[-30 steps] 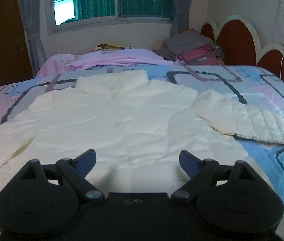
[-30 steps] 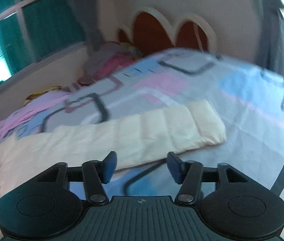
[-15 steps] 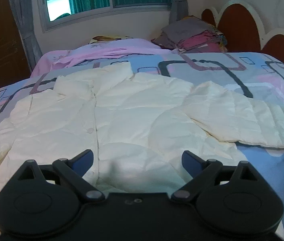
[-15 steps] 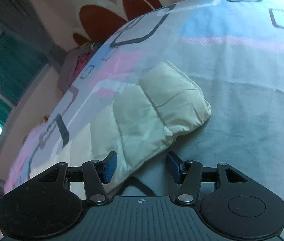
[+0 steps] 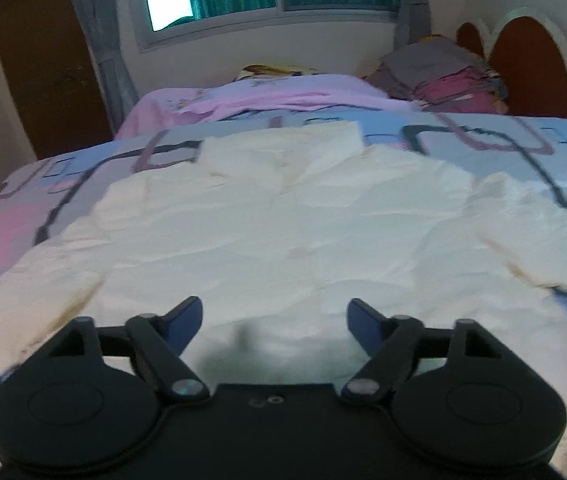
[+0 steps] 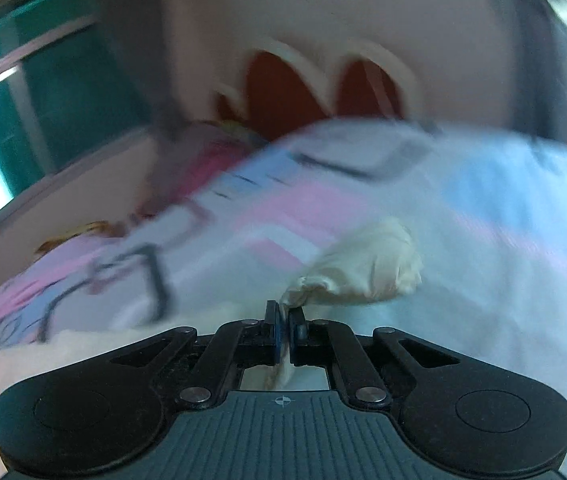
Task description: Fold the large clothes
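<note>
A cream quilted jacket (image 5: 291, 240) lies spread front-up on the bed, collar toward the window. My left gripper (image 5: 275, 316) is open and empty, hovering over the jacket's lower hem. My right gripper (image 6: 284, 314) is shut on the cuff end of the jacket's sleeve (image 6: 363, 272), which is bunched and lifted off the bedspread. The right wrist view is blurred by motion.
The bed has a blue, pink and grey patterned bedspread (image 5: 523, 148). A stack of folded clothes (image 5: 439, 76) sits at the far right by the red headboard (image 5: 531, 64). A pink blanket (image 5: 251, 96) lies under the window. A wooden door (image 5: 43, 60) stands at left.
My right gripper has closed on the sleeve cuff and lifted it, swinging upward. My left gripper stayed open and shifted slightly over the jacket's hem.
</note>
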`<state>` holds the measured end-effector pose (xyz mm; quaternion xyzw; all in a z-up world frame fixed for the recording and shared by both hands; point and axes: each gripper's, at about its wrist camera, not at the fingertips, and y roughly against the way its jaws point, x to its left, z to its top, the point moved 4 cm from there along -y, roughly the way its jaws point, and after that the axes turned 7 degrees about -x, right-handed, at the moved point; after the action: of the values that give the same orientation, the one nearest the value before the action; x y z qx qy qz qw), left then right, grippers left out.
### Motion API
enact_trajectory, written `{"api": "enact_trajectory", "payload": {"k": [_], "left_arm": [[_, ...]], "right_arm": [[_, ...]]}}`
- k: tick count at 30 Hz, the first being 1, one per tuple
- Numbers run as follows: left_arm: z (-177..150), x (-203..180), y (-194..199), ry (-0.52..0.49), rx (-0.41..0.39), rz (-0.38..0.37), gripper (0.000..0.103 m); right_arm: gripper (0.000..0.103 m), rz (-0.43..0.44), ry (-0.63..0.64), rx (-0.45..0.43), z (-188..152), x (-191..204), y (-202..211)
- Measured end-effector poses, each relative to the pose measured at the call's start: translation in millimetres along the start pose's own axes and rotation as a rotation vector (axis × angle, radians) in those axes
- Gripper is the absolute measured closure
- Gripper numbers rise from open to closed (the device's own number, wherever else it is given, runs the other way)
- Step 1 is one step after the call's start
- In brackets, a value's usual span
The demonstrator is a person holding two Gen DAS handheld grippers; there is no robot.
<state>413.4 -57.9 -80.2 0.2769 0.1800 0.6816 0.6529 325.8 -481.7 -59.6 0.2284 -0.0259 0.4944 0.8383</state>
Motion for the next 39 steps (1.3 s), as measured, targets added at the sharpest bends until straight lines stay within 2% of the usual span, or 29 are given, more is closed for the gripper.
{"api": "enact_trajectory", "payload": {"k": [3, 5, 10, 12, 14, 16, 19, 22, 23, 25, 26, 27, 28, 29, 30, 33, 35, 36, 37, 39], "left_arm": [[-3.5, 26.2, -4.0, 0.051, -0.008, 0.01, 0.023], [-5.8, 43.3, -7.0, 0.082, -0.008, -0.001, 0.014], [-18.2, 80.2, -11.9, 0.131, 0.033, -0.049, 0.002], [-25.5, 94.4, -10.2, 0.136, 0.041, -0.049, 0.004], [-31.0, 111.8, -5.6, 0.168, 0.031, -0.062, 0.015], [-35.8, 132.1, -1.8, 0.223, 0.024, -0.07, 0.02], [-38.3, 157.7, 0.7, 0.296, 0.016, -0.075, 0.021], [-38.2, 172.3, -0.1, 0.345, 0.019, -0.098, 0.019], [-37.9, 174.9, -1.0, 0.354, 0.022, -0.11, 0.016], [-37.2, 176.2, -4.5, 0.368, 0.03, -0.132, 0.015], [-36.3, 175.7, -7.3, 0.375, 0.034, -0.152, 0.013], [-35.8, 173.9, -9.1, 0.382, 0.037, -0.17, 0.012], [-34.4, 170.1, -11.8, 0.39, 0.038, -0.189, 0.012], [-33.7, 166.9, -14.5, 0.394, 0.038, -0.209, 0.012], [-32.0, 162.1, -18.6, 0.4, 0.04, -0.233, 0.012], [-24.6, 143.3, -34.6, 0.419, 0.033, -0.321, 0.013], [-21.8, 133.2, -50.3, 0.43, 0.056, -0.337, 0.018], [-21.2, 129.4, -56.8, 0.434, 0.068, -0.344, 0.019], [-20.1, 125.7, -63.6, 0.438, 0.077, -0.354, 0.022], [-17.5, 117.1, -76.4, 0.425, 0.099, -0.369, 0.028]], "right_arm": [[0.1, 0.133, 0.105, -0.005, 1.5, 59.6, 12.3], [0.1, 0.218, 0.155, 0.004, -4.5, 102.1, 23.4], [0.1, 0.371, 0.254, 0.056, -40.2, 204.9, 41.9], [0.1, 0.437, 0.298, 0.092, -62.0, 247.0, 46.0], [0.1, 0.5, 0.351, 0.133, -87.2, 286.1, 52.3], [0.1, 0.54, 0.408, 0.171, -112.7, 317.3, 53.8], [0.1, 0.608, 0.46, 0.241, -153.6, 354.7, 61.0], [0.099, 0.641, 0.536, 0.305, -196.2, 381.3, 66.6], [0.099, 0.639, 0.557, 0.334, -207.5, 383.7, 64.0], [0.098, 0.618, 0.607, 0.335, -224.4, 392.4, 66.8], [0.093, 0.602, 0.646, 0.314, -225.5, 390.3, 66.8], [0.064, 0.578, 0.675, 0.277, -223.6, 388.4, 72.1], [0.028, 0.574, 0.676, 0.236, -217.0, 383.8, 77.2], [0.02, 0.596, 0.653, 0.196, -209.8, 378.1, 84.1], [0.019, 0.621, 0.632, 0.18, -201.0, 372.1, 83.8], [0.019, 0.608, 0.6, 0.173, -181.5, 344.7, 86.3], [0.034, 0.595, 0.569, 0.193, -169.3, 323.2, 82.5], [0.048, 0.578, 0.561, 0.22, -162.3, 312.6, 77.6], [0.058, 0.558, 0.553, 0.248, -158.9, 299.3, 72.9], [0.062, 0.51, 0.526, 0.288, -149.7, 273.4, 62.8]]}}
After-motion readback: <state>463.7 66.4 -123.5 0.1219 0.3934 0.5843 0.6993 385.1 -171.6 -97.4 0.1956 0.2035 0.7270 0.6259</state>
